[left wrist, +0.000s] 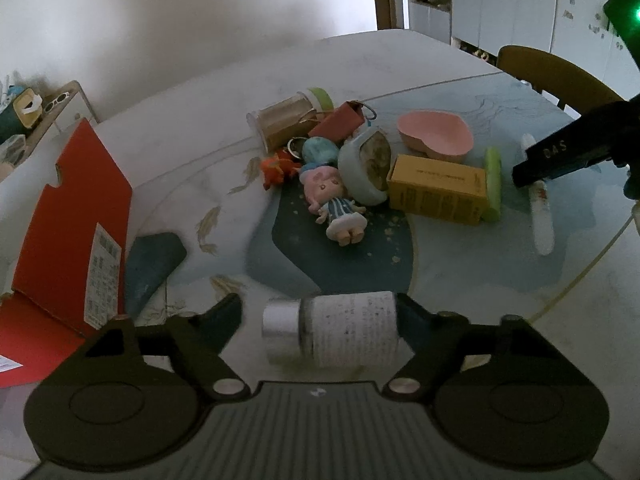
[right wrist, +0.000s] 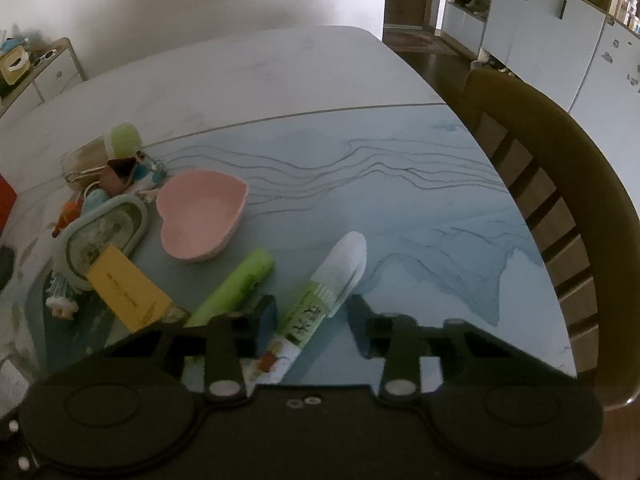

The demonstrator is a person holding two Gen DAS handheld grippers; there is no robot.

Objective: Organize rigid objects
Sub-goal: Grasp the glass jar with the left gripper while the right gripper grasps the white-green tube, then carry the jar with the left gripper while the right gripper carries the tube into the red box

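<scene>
A pale table (left wrist: 168,92) under a blue patterned mat carries a clutter of small things. At far left in the left wrist view lies an open red cardboard box (left wrist: 80,208). Next comes a pile: a clear plastic cylinder with a green cap (left wrist: 286,120), a small orange toy figure (left wrist: 276,168), a doll with a pink head and striped clothes (left wrist: 334,204), a round pale-blue case (left wrist: 366,164), a yellow rectangular carton (left wrist: 440,192) and a pink heart-shaped dish (left wrist: 438,134). Nearer the camera, the left gripper (left wrist: 320,322) has its jaws spread around a small bottle with a silver cap and white printed label (left wrist: 332,334), lying on its side; one finger seems to meet the bottle's base, the other stands clear of the cap.

In the right wrist view, the right gripper (right wrist: 310,314) straddles a white-capped tube with a green label (right wrist: 320,296), jaws partly closed and not visibly pressing it. A green stick (right wrist: 236,286) lies just left.
</scene>
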